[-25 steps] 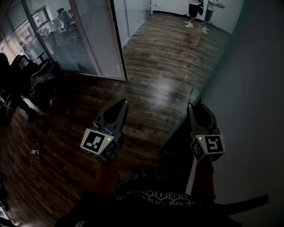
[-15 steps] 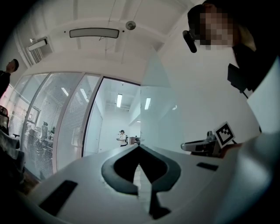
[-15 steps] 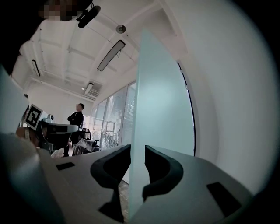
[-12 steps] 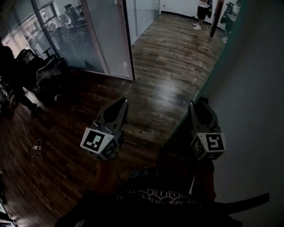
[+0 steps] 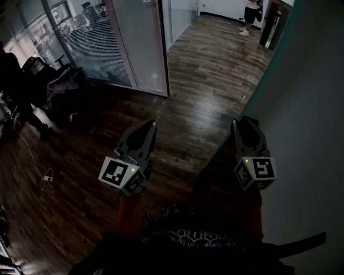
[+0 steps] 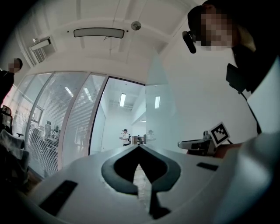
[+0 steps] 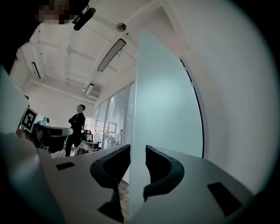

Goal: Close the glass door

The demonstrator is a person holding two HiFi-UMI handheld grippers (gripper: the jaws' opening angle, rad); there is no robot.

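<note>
The frosted glass door (image 7: pixel 166 109) stands upright with its front edge between the jaws of my right gripper (image 7: pixel 138 151), which is shut on that edge. In the head view the door (image 5: pixel 258 86) runs along the right side, with the right gripper (image 5: pixel 242 124) at its near edge. My left gripper (image 5: pixel 148 126) hangs free over the dark wooden floor, well left of the door. Its jaws (image 6: pixel 139 146) meet at the tips, shut with nothing in them. The door (image 6: pixel 158 109) and the right gripper (image 6: pixel 197 143) also show in the left gripper view.
A glass partition with blinds (image 5: pixel 107 48) stands ahead on the left, its corner post (image 5: pixel 164 64) nearest. Office chairs and bags (image 5: pixel 59 86) crowd the far left, and a cable (image 5: pixel 47 180) lies on the floor. One person (image 5: pixel 250 16) stands far down the corridor, another (image 7: pixel 75 129) by the chairs.
The floor and the partition corner have slid down and right in the head view as both grippers travelled forward. The right gripper kept its hold on the door edge.
</note>
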